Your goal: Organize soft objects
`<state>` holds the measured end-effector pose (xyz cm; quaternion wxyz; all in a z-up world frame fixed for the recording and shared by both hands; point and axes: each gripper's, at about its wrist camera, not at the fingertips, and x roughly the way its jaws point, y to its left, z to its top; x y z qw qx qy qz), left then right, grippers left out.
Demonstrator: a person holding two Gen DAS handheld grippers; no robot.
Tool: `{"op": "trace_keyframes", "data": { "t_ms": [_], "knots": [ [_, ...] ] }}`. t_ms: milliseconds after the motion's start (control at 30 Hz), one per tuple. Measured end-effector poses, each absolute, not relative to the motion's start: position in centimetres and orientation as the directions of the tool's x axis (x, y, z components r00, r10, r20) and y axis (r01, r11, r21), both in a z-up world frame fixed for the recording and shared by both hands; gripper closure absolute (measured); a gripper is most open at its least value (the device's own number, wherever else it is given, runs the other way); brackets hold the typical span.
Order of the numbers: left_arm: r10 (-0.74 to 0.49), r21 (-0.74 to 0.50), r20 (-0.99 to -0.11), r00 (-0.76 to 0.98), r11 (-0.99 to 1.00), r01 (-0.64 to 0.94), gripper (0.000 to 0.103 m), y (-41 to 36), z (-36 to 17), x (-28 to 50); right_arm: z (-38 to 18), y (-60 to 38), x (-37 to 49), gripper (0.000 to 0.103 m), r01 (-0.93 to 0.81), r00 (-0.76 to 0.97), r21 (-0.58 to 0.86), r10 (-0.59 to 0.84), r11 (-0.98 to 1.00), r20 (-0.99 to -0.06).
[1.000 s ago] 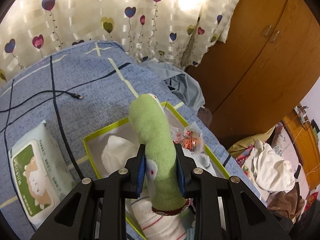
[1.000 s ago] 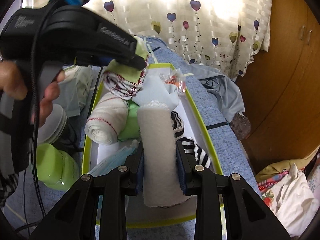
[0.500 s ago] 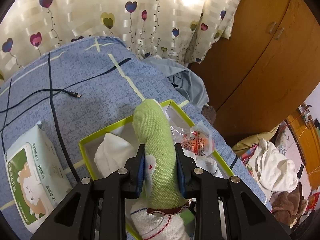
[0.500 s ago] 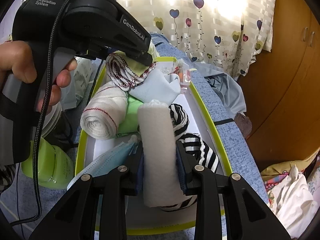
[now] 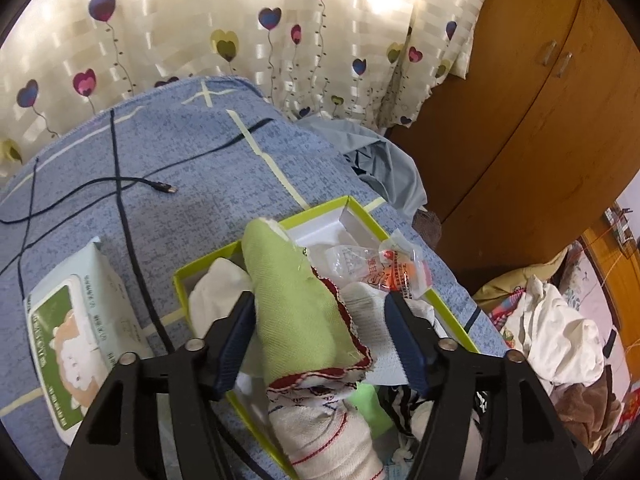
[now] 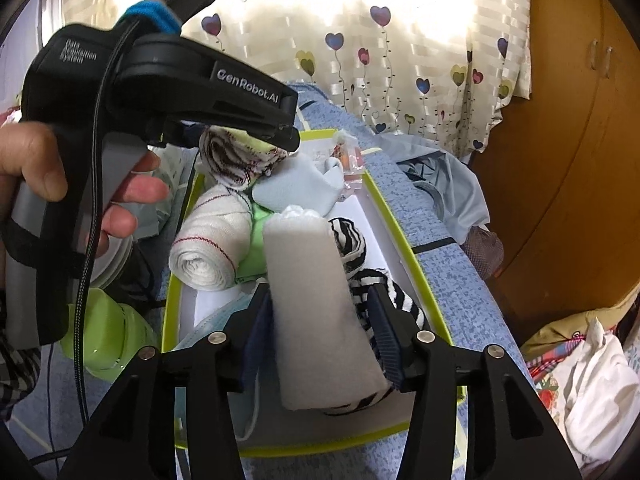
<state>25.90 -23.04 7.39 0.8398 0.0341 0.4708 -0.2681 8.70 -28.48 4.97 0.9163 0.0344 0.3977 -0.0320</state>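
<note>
at lower centre of each view, both grippers' jaws have just been opening. left gripper (image 5: pixel 320 340) stands wide around a green sock (image 5: pixel 296 312). right gripper (image 6: pixel 318 334) stands clear of a grey rolled sock (image 6: pixel 316 312) over the lime-rimmed box (image 6: pixel 412 256).

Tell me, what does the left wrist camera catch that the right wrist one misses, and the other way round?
Only the left wrist view shows the wet-wipes pack and the black cable on the blue bedspread.

Only the right wrist view shows the grey rolled sock between the right gripper, the striped sock, the green bottle and the person's hand.

Both show the lime-edged box, the green sock by the left gripper, the heart curtain and the wooden wardrobe. Both grippers' jaws have just been opening.
</note>
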Motion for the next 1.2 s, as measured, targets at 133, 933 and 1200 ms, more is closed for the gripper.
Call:
{"op": "trace_keyframes", "data": {
  "t_ms": [133,933,1200],
  "knots": [
    [-0.422,-0.188,-0.797,0.433,0.853,0.486,0.035,-22.8,8.3,25.4,5.7,-28.6,8.3,0.053,0.079,0.707,0.057,-0.016,0.995,-0.707],
    [-0.387,-0.11,-0.694,0.608,0.89,0.442,0.034,-15.3,12.4,11.3,8.4,-28.7,2.8,0.053,0.089,0.764,0.11,0.003,0.99,-0.645],
    [-0.386,-0.109,-0.7,0.6,0.889,0.445,0.034,-13.6,10.7,6.8,8.2,-27.7,0.5,0.053,0.075,0.766,0.101,0.007,0.992,-0.643]
  ]
}}
